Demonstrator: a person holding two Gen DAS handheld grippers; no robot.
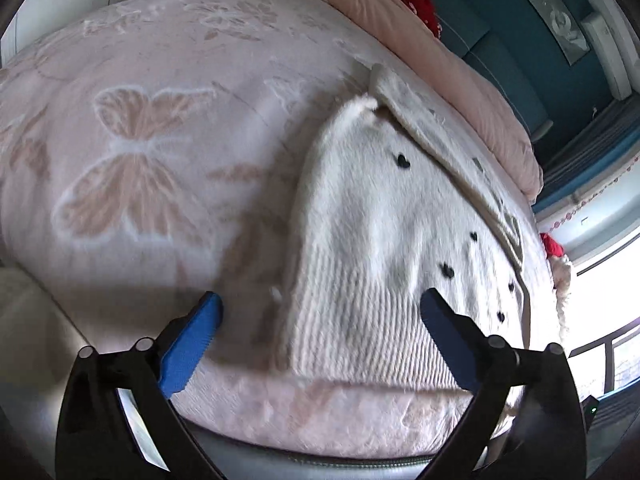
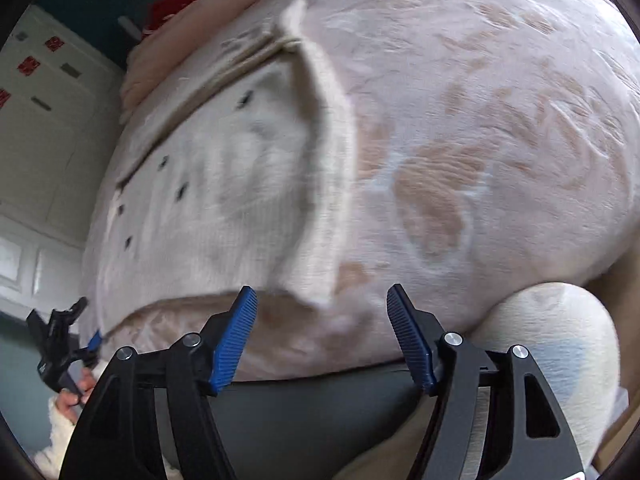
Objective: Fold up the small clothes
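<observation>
Left claw (image 1: 320, 308) spread wide, empty, straddling the ribbed hem of the white fuzzy sweater (image 1: 384, 216): one pad over the hem, the other over bare blanket (image 1: 140, 128) beside the sweater's folded side edge. Right claw (image 2: 322, 300) also released, holding nothing, parked just off the bed's near edge, opposite the sweater's loose lower corner (image 2: 316, 292).

Sweater lies flat on the pink butterfly blanket, near the bed's front edge, black heart dots up. Long axis runs from the hem, nearest both claws, away to the collar end (image 1: 376, 76) toward the pink pillow (image 1: 440, 60).

Judgement: left claw is nearer the hem, right claw nearer that corner. Hem-to-collar fold looks like the next move, along the long axis. Frames are motion-blurred, so cloth contact can't be confirmed.
</observation>
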